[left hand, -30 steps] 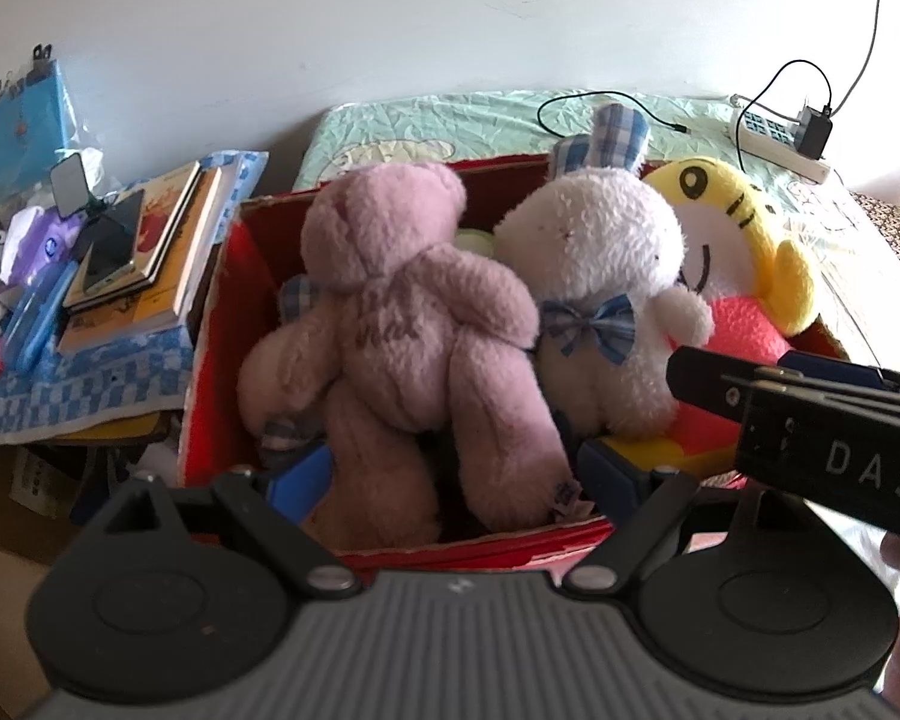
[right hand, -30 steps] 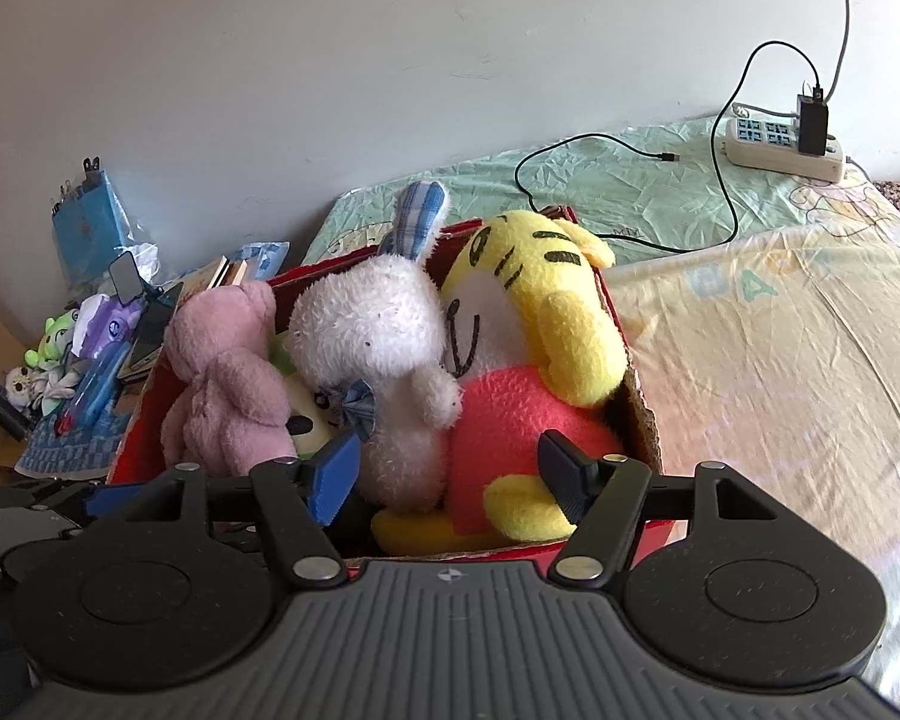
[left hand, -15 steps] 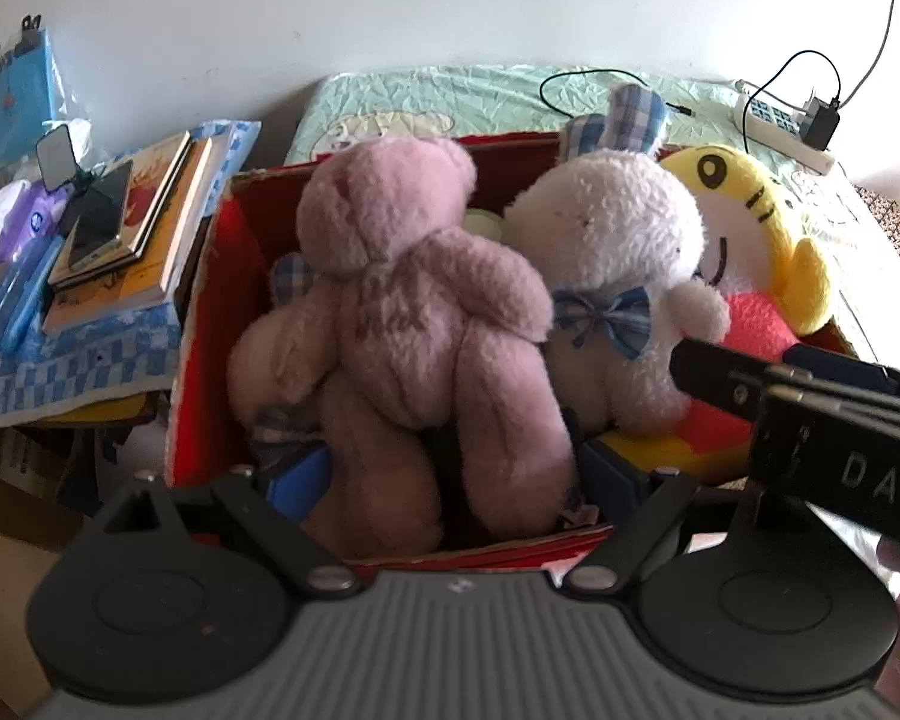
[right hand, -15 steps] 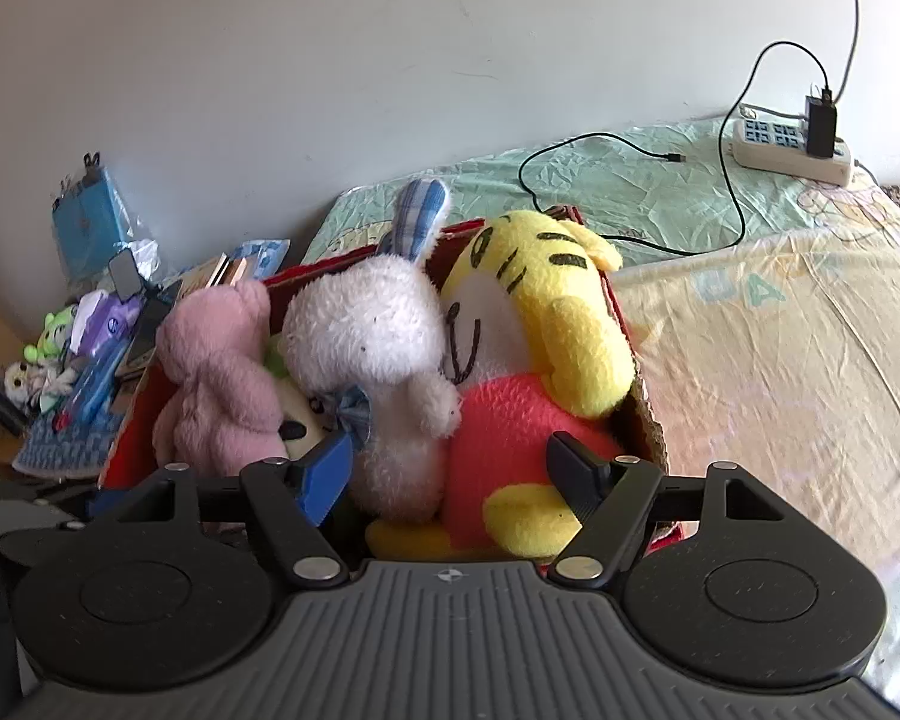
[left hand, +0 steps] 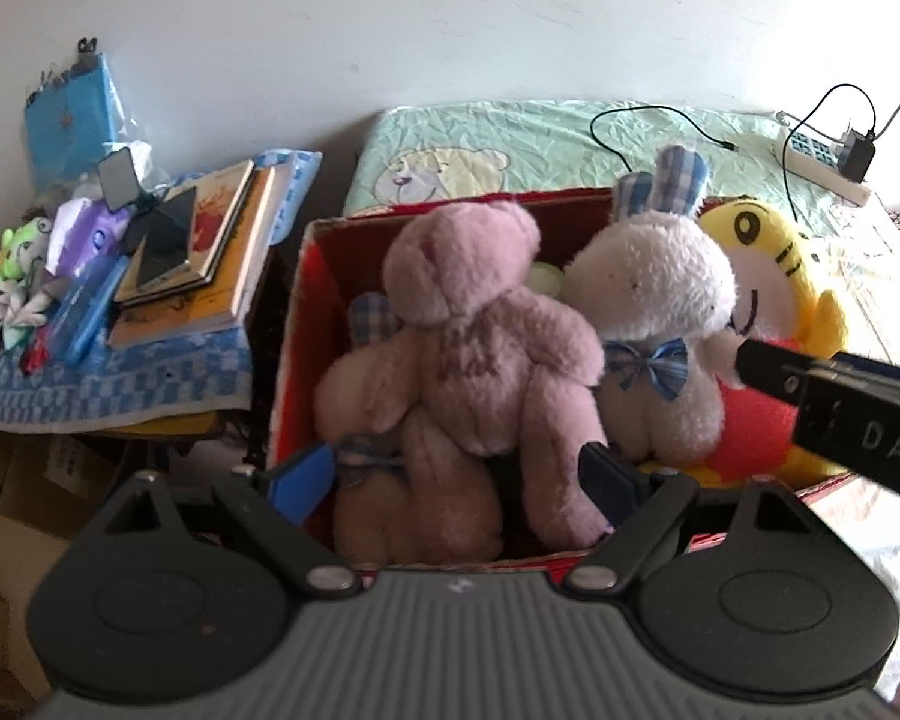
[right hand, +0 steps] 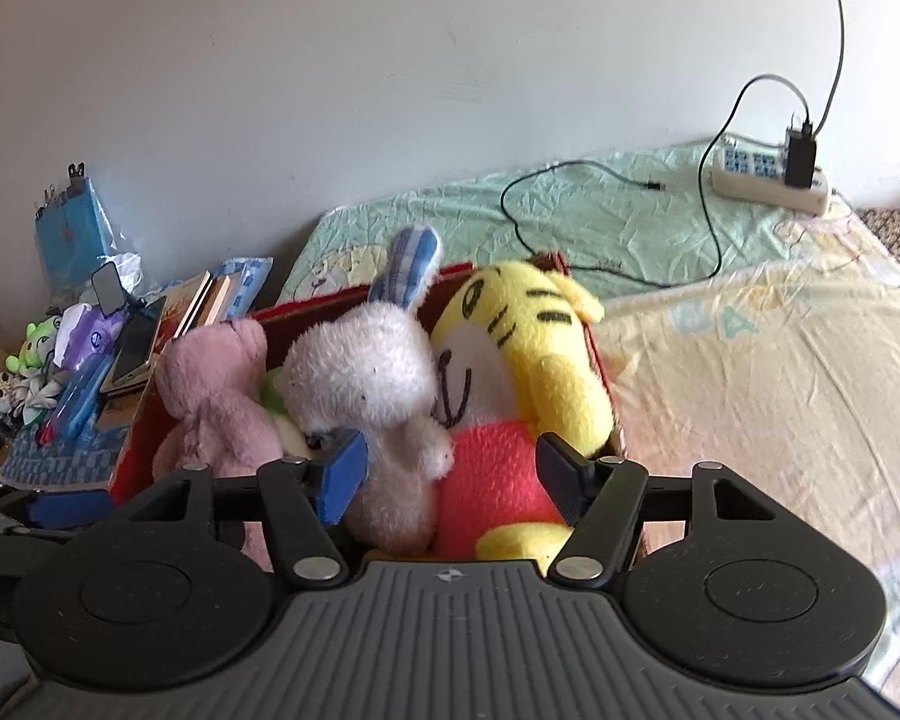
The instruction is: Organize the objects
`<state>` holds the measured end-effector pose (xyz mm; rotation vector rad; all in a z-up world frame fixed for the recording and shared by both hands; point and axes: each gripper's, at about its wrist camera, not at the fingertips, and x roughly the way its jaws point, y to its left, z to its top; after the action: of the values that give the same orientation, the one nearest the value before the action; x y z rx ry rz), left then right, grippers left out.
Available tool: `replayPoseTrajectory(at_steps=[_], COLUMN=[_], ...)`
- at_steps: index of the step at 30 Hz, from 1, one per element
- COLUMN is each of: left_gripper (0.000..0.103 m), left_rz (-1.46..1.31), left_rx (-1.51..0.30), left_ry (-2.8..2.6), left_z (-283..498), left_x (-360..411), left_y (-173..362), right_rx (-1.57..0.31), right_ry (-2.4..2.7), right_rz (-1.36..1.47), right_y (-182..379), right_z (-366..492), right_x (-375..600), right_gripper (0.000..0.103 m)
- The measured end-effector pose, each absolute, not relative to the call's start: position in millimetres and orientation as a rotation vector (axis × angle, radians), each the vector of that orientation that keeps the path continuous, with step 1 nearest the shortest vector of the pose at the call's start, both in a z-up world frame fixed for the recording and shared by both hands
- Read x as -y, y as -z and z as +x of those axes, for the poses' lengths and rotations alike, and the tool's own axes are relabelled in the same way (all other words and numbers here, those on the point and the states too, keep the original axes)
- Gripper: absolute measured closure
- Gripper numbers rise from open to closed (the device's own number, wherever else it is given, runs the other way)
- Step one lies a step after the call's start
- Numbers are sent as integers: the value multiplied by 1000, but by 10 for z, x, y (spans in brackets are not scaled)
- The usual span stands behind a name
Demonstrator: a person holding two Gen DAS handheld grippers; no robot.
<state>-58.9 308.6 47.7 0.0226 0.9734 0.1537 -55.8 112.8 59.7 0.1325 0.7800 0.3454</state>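
Note:
A red cardboard box (left hand: 294,324) stands on the bed and holds three plush toys upright. A pink bear (left hand: 468,348) sits at the left, a white rabbit (left hand: 654,300) with a blue bow in the middle, and a yellow tiger (left hand: 768,276) in a red top at the right. My left gripper (left hand: 453,480) is open at the box's near rim, with the bear's legs between its blue pads. My right gripper (right hand: 450,477) is open too, straddling the rabbit (right hand: 378,384) and the tiger (right hand: 528,360). The pink bear (right hand: 210,396) sits to their left.
Left of the box, a checked cloth (left hand: 120,384) carries stacked books (left hand: 204,264), a phone and small toys. A power strip (right hand: 768,180) with a charger and a black cable (right hand: 606,222) lies on the bed by the wall. Open bedsheet (right hand: 780,372) spreads to the right.
Both views have shifted slightly: the box now sits further right in the left wrist view and looks a little nearer in the right one. Finger spacing and toys are unchanged.

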Motion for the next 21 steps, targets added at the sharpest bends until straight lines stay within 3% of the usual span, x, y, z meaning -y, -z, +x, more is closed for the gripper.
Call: replayPoseTrajectory(at_steps=[21], left_gripper=[16], left_rz=[68], left_rx=[-1018], left_ry=[-136], left_z=[-922], left_x=[-2765], left_y=[-569], right_rx=[-779], right_ry=[-322], right_rz=[156], right_y=[-707], right_z=[-877], right_x=[-865], right_gripper=[36])
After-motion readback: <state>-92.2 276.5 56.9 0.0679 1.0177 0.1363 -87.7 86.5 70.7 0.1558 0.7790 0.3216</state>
